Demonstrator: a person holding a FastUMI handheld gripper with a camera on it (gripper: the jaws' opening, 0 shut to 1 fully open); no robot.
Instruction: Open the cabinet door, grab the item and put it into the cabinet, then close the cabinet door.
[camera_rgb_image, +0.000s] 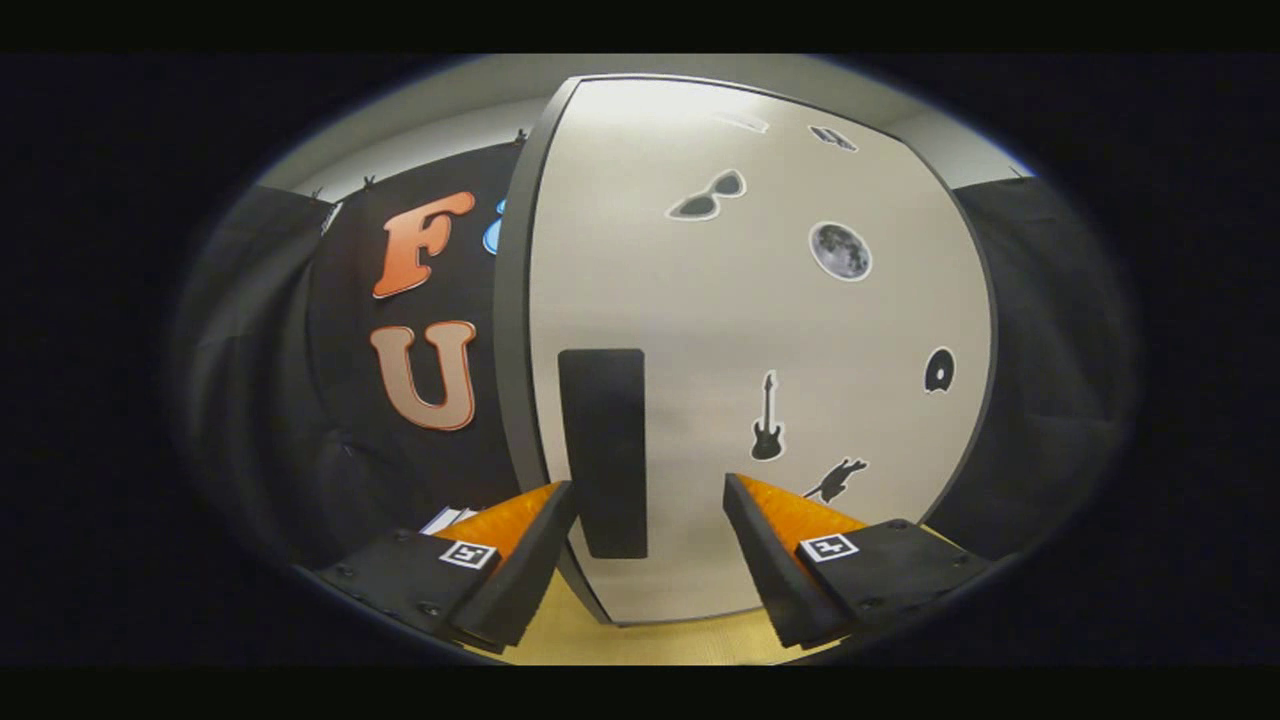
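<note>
A: ok so we're right up at the cabinet door (760, 330), pale panel w/ a dark rim, looks closed as far as we can tell. Fingers (545, 520) spread wide, nothing pinched between them.

B: yep, we see that too. The dark upright handle (602, 452) sits on the door's left side, just ahead of the left finger and partly in the gap between the two. Can't tell if the finger touches it tbh.

A: stickers on the door btw: sunglasses (708, 196) up top, a moon (840, 250) to the right of those, a guitar (767, 418) lower down, another dark shape (838, 478) just beyond the right finger tip, and a small round-ish one (938, 371) near the right rim.

B: cabinet stands on a yellowish surface (640, 640), we see it under and between the fingers. Some white paper-ish bits (447, 520) just left of the left finger, too small to tell what.

A: the item to put in — can't make it out from here.
</note>
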